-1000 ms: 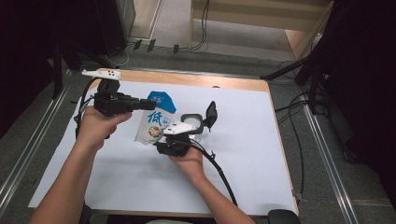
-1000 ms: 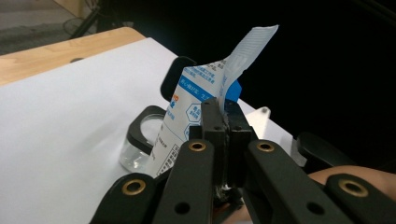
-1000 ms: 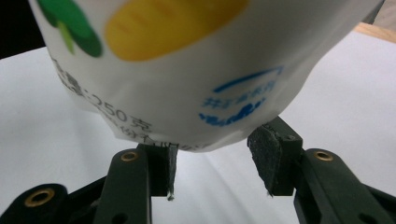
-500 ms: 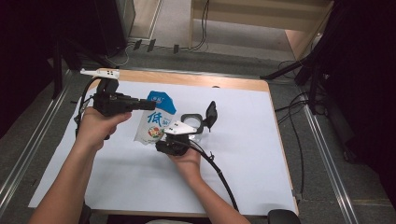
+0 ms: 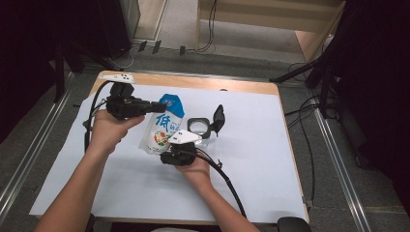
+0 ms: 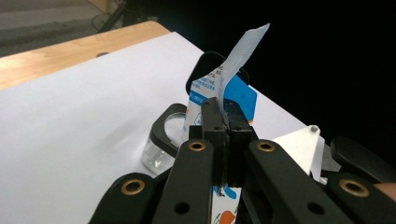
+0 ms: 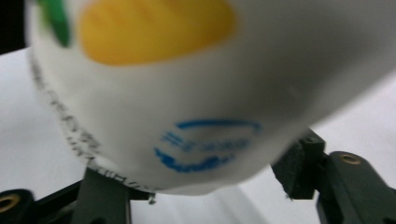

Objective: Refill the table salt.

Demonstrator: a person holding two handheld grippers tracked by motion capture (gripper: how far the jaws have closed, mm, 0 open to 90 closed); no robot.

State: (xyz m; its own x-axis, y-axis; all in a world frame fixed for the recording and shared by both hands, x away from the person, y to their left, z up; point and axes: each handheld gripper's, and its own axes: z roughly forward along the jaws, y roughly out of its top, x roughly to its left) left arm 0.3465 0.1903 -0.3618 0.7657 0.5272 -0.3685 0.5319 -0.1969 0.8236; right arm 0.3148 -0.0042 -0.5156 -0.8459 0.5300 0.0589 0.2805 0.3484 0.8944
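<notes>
A white milk pouch (image 5: 162, 128) with a blue top and fruit print is held upright over the white table sheet (image 5: 251, 159). My left gripper (image 5: 157, 105) is shut on the pouch's top edge; in the left gripper view its jaws (image 6: 223, 109) pinch the pouch (image 6: 238, 60) with a strip sticking up. My right gripper (image 5: 169, 147) is at the pouch's bottom. Its jaws have just been opening. In the right gripper view, the pouch (image 7: 210, 70) bulges between the right gripper's (image 7: 198, 179) spread jaws, and the right pad (image 7: 296, 165) stands just beside it.
A clear glass jar (image 5: 198, 128) with a black rim stands just right of the pouch, its black lid (image 5: 218, 118) flipped up. The jar (image 6: 161, 142) is right behind the pouch. Cables trail from both grippers. The wooden table edge (image 5: 232, 84) runs along the far side.
</notes>
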